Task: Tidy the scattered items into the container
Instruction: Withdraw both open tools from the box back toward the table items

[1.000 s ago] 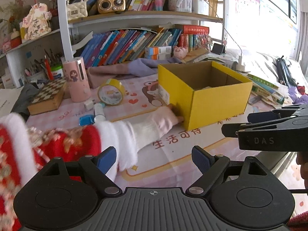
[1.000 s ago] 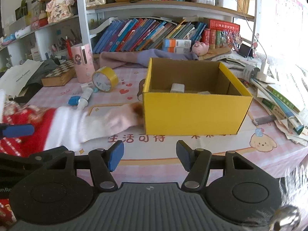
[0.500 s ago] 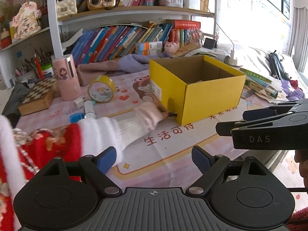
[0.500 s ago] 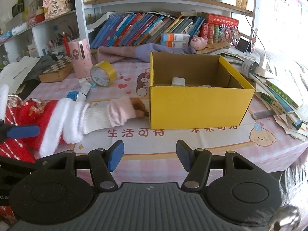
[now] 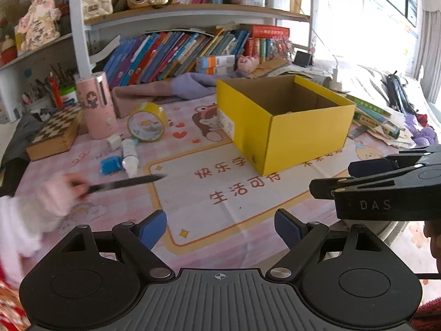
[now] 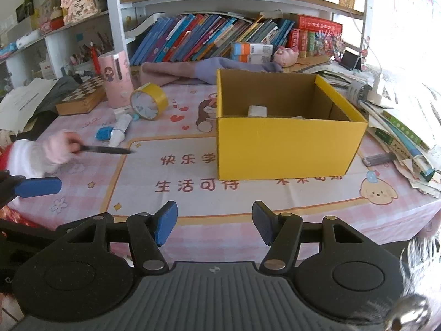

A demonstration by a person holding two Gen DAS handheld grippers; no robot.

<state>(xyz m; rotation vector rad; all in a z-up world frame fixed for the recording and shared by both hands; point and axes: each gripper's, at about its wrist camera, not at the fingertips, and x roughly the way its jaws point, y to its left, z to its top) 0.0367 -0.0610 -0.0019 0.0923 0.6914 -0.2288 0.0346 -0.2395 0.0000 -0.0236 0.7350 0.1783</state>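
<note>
An open yellow cardboard box [image 5: 286,127] [image 6: 286,143] stands on the pink table mat, with a small white item [image 6: 257,110] inside. Left of it lie a yellow tape roll [image 5: 147,125] [image 6: 148,104], a white tube [image 5: 129,157] [image 6: 120,129], a blue item [image 5: 111,165] and a small white block [image 5: 114,142]. A person's hand [image 5: 52,195] [image 6: 59,149] in a pink sleeve holds a black pen [image 5: 126,183] [image 6: 106,149] above the mat at the left. My left gripper [image 5: 220,227] and right gripper [image 6: 214,223] hover open over the mat's near edge, nothing between their fingers.
A pink cylinder [image 5: 96,104] and a chessboard box [image 5: 53,135] stand at the back left. A purple cloth [image 5: 176,88] lies behind the box. Stacked books and papers [image 6: 399,135] crowd the right side. Bookshelves rise behind the table.
The person's hand has drawn back from the box's near corner to the left, taking the black pen with it. Both grippers have kept still.
</note>
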